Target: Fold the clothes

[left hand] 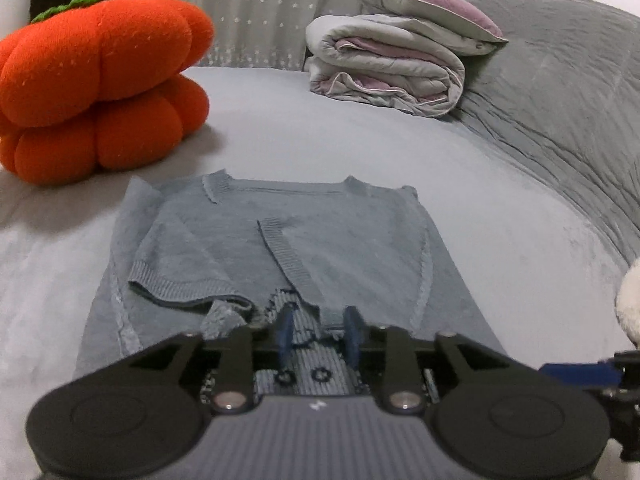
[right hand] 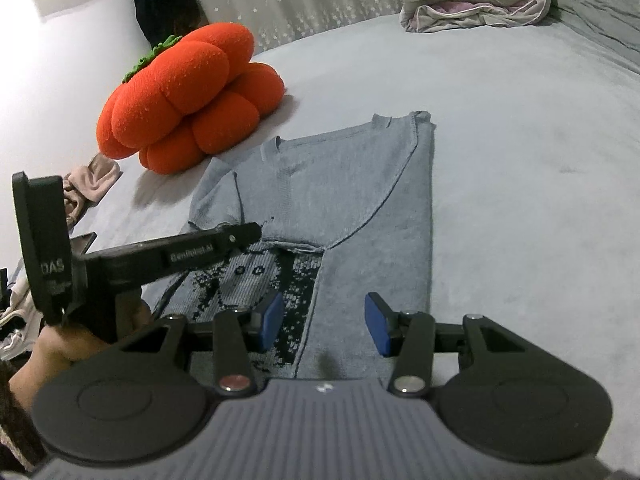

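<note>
Grey-blue knit is lying flat on the bed [right hand: 520, 128] in front of you: the sweater [left hand: 280, 240] is sitting face down near the front edge, with both sleeves already folded across its back and a patterned strip of the hem showing nearest you. The orange pumpkin cushion [left hand: 96, 92] is sitting well apart to the left, and the rolled quilt [left hand: 384, 68] is lying far back, so neither is getting in your way.

Your left gripper [left hand: 318, 336] is hovering over the patterned hem with its jaws partly apart; the pads are not pressing on any cloth that can be seen. Your right gripper [right hand: 324, 324] is waiting over the right part of the hem, jaws standing apart and empty, with cloth lying beneath the gap.

Judging from how the sweater lies, you are lining up to take the bottom edge and carry it up towards the neckline [left hand: 288, 186]. To do that well, you should be pinching through every layer at the hem, one gripper near each side, and lifting both at the same pace so the folded sleeves are not sliding out. Keeping the edge taut between your hands is what will be giving you a straight crease.
</note>
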{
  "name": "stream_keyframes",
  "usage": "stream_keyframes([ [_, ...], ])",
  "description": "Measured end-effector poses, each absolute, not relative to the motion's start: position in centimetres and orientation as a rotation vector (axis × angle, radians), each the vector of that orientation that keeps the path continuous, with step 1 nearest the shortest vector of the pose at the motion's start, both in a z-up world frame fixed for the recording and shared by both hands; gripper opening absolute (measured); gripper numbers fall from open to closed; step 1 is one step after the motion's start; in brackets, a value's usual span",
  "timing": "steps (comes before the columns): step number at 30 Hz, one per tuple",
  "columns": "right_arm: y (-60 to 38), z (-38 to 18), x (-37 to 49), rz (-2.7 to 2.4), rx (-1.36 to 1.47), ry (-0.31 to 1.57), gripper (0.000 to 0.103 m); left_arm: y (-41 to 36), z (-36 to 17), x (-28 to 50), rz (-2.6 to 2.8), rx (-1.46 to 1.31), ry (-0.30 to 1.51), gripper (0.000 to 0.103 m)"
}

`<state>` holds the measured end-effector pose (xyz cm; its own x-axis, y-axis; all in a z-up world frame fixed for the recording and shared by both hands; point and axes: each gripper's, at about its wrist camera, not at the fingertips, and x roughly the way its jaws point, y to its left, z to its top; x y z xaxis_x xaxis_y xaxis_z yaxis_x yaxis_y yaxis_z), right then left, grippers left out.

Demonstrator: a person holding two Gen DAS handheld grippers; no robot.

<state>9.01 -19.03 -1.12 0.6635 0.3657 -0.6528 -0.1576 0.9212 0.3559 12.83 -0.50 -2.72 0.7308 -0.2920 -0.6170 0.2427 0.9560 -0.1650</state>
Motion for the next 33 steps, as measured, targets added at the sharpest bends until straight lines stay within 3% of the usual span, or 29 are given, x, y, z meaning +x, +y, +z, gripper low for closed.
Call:
stream_keyframes([
  [16, -18.6, -1.2, 9.0, 0.315, 0.278, 0.808, 0.050, 3.0, -0.3, 8.5, -0.178, -0.055, 0.673, 0.064],
  [33, -17.7, -1.8, 8.4, 0.345, 0.316, 0.820, 0.051, 10.1, -1.2, 4.4, -0.063, -0.132, 0.732, 0.069],
])
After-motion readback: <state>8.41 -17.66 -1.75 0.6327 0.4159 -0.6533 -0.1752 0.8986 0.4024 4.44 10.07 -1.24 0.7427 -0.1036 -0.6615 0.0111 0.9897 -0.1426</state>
